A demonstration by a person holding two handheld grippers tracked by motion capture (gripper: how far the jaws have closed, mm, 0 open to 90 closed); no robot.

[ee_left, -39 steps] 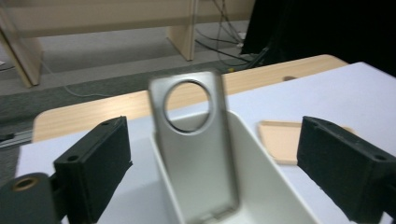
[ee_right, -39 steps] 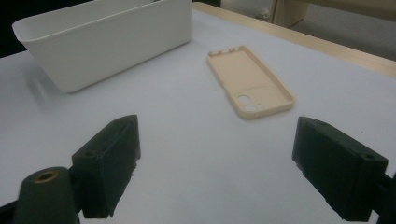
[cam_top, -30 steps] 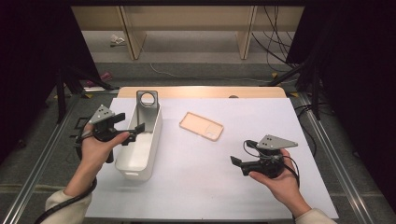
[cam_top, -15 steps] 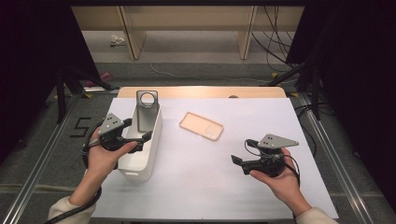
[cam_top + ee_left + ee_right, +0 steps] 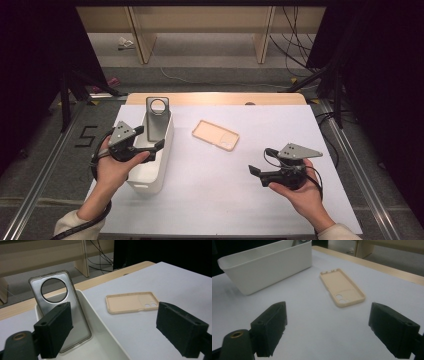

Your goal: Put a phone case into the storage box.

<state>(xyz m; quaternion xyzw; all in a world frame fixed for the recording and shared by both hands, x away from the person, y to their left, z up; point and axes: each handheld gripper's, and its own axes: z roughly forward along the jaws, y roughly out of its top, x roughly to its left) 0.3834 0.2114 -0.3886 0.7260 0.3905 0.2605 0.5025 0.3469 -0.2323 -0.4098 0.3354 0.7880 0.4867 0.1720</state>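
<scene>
A grey phone case [image 5: 157, 117] with a round camera hole leans upright against the far end of a white bin [image 5: 150, 175]. My left gripper [image 5: 150, 138] hovers over the bin's middle, open, its jaws pointing at the grey case [image 5: 77, 317]. Those jaws have just been closing a little, and nothing is gripped between them. A beige phone case [image 5: 215, 135] lies hollow side up on the white table. My right gripper [image 5: 261, 161] hangs open at the right, aimed left toward the beige case [image 5: 340, 286] and the bin [image 5: 269, 262], holding nothing.
The white sheet [image 5: 215, 200] covers the table, and a wooden strip [image 5: 215, 98] shows along its far edge. Black stands and cables [image 5: 310, 75] are on the floor beyond the table's far right corner. A bin wall [image 5: 100, 332] runs between my left jaws.
My left gripper has shifted slightly right and nearer, from the bin's left rim to over its middle. The right hand has kept still.
</scene>
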